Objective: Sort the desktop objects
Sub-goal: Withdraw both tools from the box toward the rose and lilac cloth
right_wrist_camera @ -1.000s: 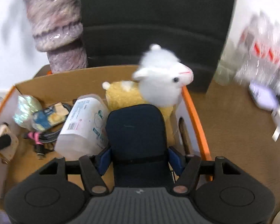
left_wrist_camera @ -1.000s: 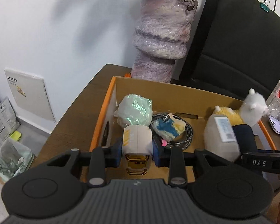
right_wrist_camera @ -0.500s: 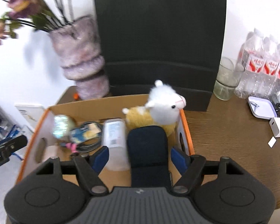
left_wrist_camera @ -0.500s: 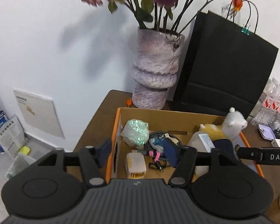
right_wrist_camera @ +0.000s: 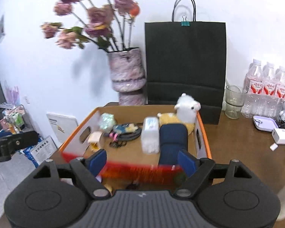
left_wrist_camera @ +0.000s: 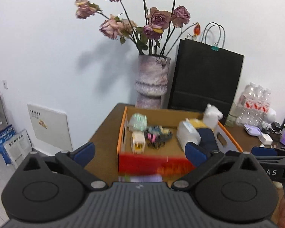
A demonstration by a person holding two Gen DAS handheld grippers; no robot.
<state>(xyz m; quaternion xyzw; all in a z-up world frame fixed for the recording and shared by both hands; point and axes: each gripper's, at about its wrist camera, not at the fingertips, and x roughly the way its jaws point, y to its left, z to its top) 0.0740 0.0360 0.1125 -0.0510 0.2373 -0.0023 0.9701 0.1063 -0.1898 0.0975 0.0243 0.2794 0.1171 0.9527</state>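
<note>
An orange-edged cardboard box [left_wrist_camera: 121, 133] [right_wrist_camera: 204, 133] stands on the brown desk. It holds a cream case [left_wrist_camera: 137, 140] [right_wrist_camera: 94, 138], a green foil ball [left_wrist_camera: 137, 121] [right_wrist_camera: 106, 120], a cable bundle [left_wrist_camera: 158, 134] [right_wrist_camera: 125, 133], a white bottle [left_wrist_camera: 188, 134] [right_wrist_camera: 150, 133], a dark blue pouch [left_wrist_camera: 207, 136] [right_wrist_camera: 172, 138] and a plush alpaca [left_wrist_camera: 212, 115] [right_wrist_camera: 188, 108]. My left gripper [left_wrist_camera: 140, 153] is open and empty, in front of the box. My right gripper [right_wrist_camera: 142, 161] is open and empty, just before the box's near wall.
A vase of dried roses [left_wrist_camera: 152, 81] [right_wrist_camera: 126, 76] and a black paper bag [left_wrist_camera: 205, 79] [right_wrist_camera: 184, 60] stand behind the box. Water bottles [right_wrist_camera: 266, 87], a glass [right_wrist_camera: 233, 101], a lilac tray [right_wrist_camera: 264, 122] and a white charger [right_wrist_camera: 280, 135] are on the right. The desk's left edge drops to the floor.
Both grippers let go: the left released the cream case, the right the blue pouch, both now lying in the box. Both grippers drew back and up, away from the box.
</note>
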